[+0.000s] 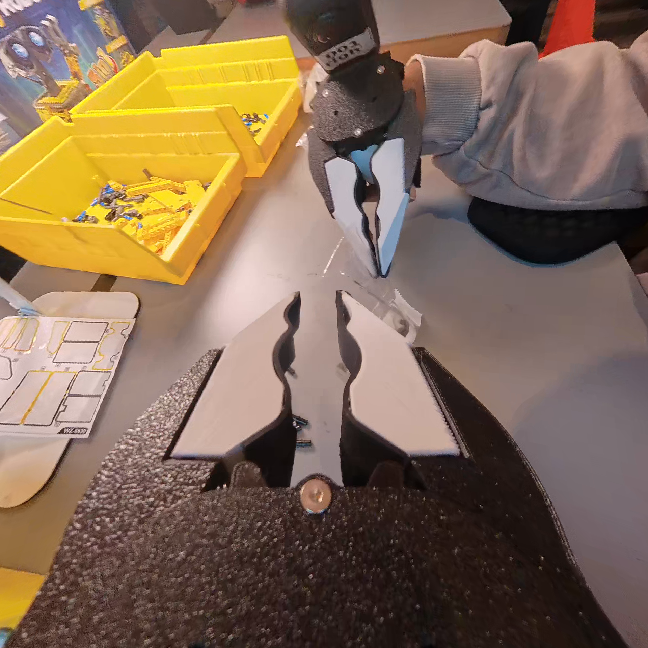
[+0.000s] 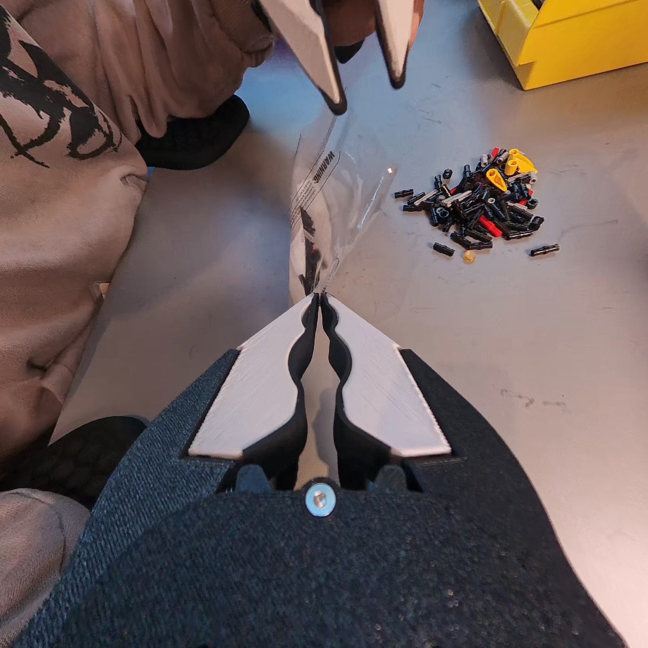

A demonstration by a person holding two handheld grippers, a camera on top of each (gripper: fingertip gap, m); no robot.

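My right gripper [image 2: 319, 297] is shut on one end of a clear plastic bag [image 2: 336, 196] and holds it stretched just above the grey table [image 2: 456, 350]. A few small black pieces remain inside the bag near my fingertips. My left gripper [image 1: 318, 292] is open and empty, and its tips sit at the bag's other end, also seen in the right wrist view [image 2: 368, 94]. In the left wrist view the right gripper [image 1: 380, 275] points down and pinches the bag [image 1: 399, 312]. A pile of small black, red, grey and yellow parts [image 2: 484, 203] lies on the table right of the bag.
Yellow bins [image 1: 105, 242] with yellow and black parts stand at the left, one corner showing in the right wrist view [image 2: 561, 52]. A sticker sheet [image 1: 59, 371] lies on cardboard. A printed box [image 1: 42, 52] stands behind. A person's sleeve [image 1: 526, 122] rests on the table. Loose pins [image 1: 301, 426] lie between my left fingers. The gap from one gripper's tips to the other's is roughly 9 cm.
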